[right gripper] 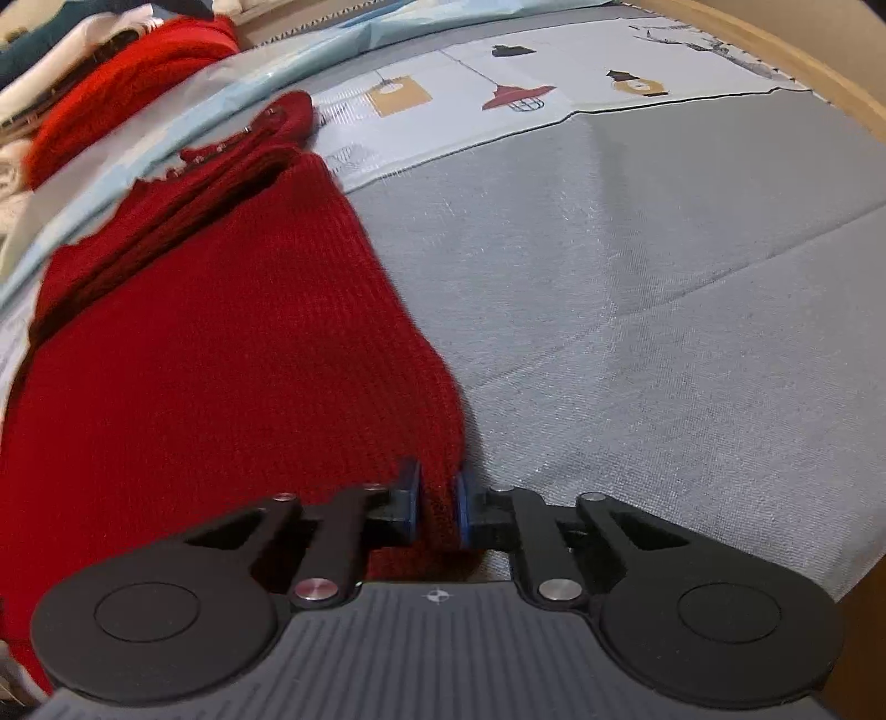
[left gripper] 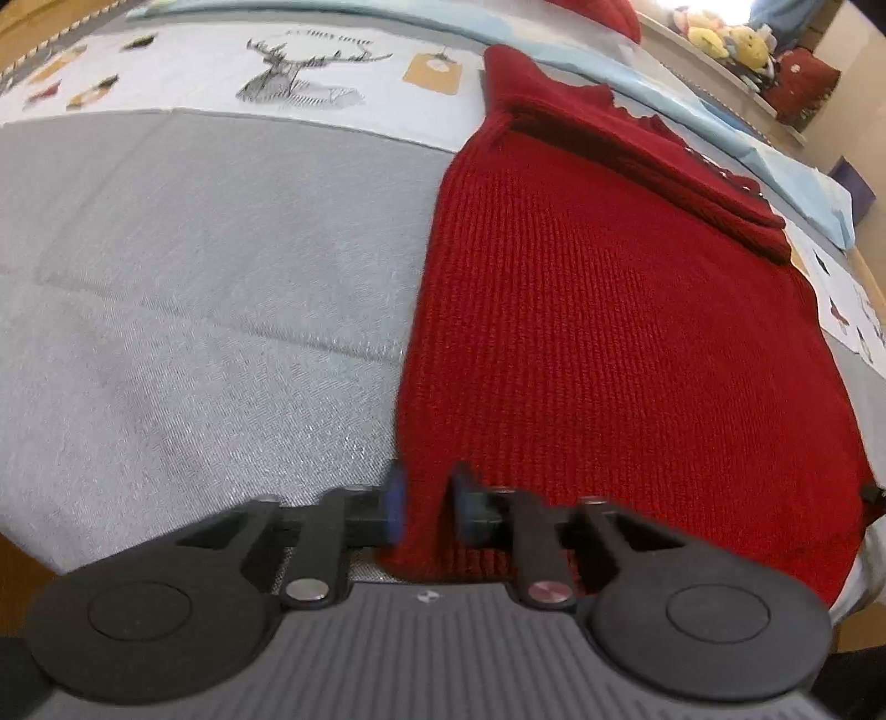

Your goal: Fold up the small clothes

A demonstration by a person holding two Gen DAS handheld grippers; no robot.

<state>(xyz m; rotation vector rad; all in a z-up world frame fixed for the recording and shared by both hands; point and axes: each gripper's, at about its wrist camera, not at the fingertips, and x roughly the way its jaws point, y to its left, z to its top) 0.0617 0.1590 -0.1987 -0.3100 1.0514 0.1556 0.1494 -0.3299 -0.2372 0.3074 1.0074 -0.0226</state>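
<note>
A dark red ribbed knit sweater (left gripper: 609,310) lies flat on a grey bed cover (left gripper: 194,277), its long body smoothed out. At the far end, a sleeve is folded across the top in a thick band. The two near hem corners are bunched up into small raised pinches.

sweater (left gripper: 609,332) lies flat on bed cover (left gripper: 194,277) | left hand-held gripper (left gripper: 426,509) at its near left corner | right hand-held gripper (right gripper: 437,509) at its near right corner | plush toys (left gripper: 725,39) on shelf behind
</note>
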